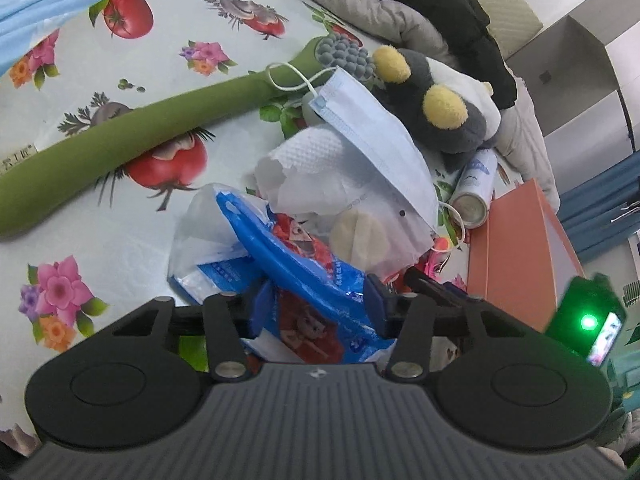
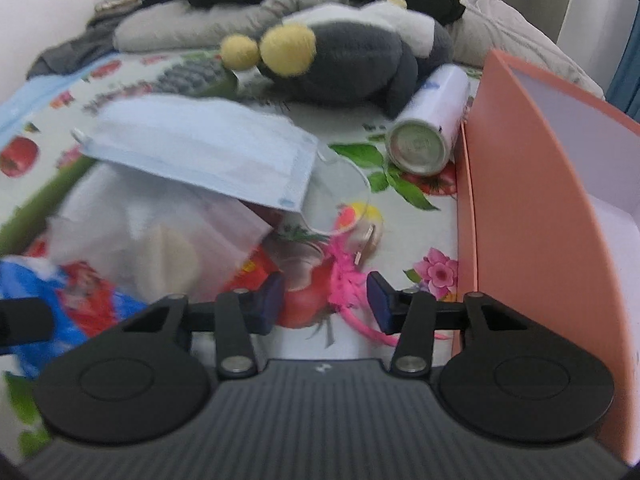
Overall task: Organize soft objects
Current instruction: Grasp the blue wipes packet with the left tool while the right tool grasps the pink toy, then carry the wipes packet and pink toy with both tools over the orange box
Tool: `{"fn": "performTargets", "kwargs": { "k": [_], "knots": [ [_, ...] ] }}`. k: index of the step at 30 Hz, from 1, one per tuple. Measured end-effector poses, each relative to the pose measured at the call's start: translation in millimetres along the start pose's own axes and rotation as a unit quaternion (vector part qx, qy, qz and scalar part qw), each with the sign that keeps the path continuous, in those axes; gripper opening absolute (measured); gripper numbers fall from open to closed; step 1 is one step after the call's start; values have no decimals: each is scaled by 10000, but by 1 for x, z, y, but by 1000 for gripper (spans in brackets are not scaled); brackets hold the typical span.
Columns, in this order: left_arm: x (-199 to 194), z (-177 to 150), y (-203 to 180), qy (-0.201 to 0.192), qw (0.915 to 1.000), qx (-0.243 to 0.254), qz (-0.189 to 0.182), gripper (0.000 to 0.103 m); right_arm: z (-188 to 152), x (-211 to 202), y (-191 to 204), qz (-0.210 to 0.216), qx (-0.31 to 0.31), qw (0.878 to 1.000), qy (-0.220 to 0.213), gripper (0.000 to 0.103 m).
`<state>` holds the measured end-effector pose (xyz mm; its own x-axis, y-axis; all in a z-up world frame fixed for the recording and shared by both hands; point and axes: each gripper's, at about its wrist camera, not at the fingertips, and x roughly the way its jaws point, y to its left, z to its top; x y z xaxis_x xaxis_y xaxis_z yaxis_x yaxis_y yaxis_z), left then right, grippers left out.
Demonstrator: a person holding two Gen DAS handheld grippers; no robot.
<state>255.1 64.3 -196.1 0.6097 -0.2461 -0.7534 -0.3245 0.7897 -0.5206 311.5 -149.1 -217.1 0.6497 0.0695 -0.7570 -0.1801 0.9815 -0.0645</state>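
While the left gripper pinches one blue-and-red crinkly plastic packet between its fingers, the right gripper hovers spread around one pink feathery toy on the floral sheet. One pale blue face mask, one grey plush toy, one white spray can and one orange box lie nearby.

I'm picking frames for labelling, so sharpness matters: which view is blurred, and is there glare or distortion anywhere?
Left wrist view: mostly sharp; the face mask and blue plastic bag read clearly, with fisheye bending at the edges and a green LED blooming. Right wrist view: motion-blurred throughout; the face mask and pink feather are smeared, and the spray can is soft.
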Motion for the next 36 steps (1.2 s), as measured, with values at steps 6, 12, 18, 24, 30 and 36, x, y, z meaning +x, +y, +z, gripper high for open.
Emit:
{"fn": "performTargets", "kwargs": {
  "k": [6, 12, 18, 24, 30, 36],
  "knots": [
    [3, -3, -3, 29, 9999, 113, 66, 21, -4, 9, -2, -127, -169, 9998, -68, 7],
    [-10, -5, -2, -21, 9996, 278, 54, 9, -6, -3, -1, -3, -95, 10000, -23, 5],
    [-34, -11, -4, -24, 9973, 730, 26, 7, -17, -31, 5, 156, -193, 9997, -21, 5],
    [-56, -23, -4, 68, 9922, 1241, -74, 7, -31, -63, 11, 269, -186, 9994, -53, 5],
    [-68, -35, -1, 239, 9864, 1627, -56, 7, -50, -94, 13, 473, -158, 9987, 46, 5],
    [-67, -53, 10, 347, 9843, 1731, 64, 8, -74, -106, 15, 724, -62, 9968, 324, 7]
  ]
}}
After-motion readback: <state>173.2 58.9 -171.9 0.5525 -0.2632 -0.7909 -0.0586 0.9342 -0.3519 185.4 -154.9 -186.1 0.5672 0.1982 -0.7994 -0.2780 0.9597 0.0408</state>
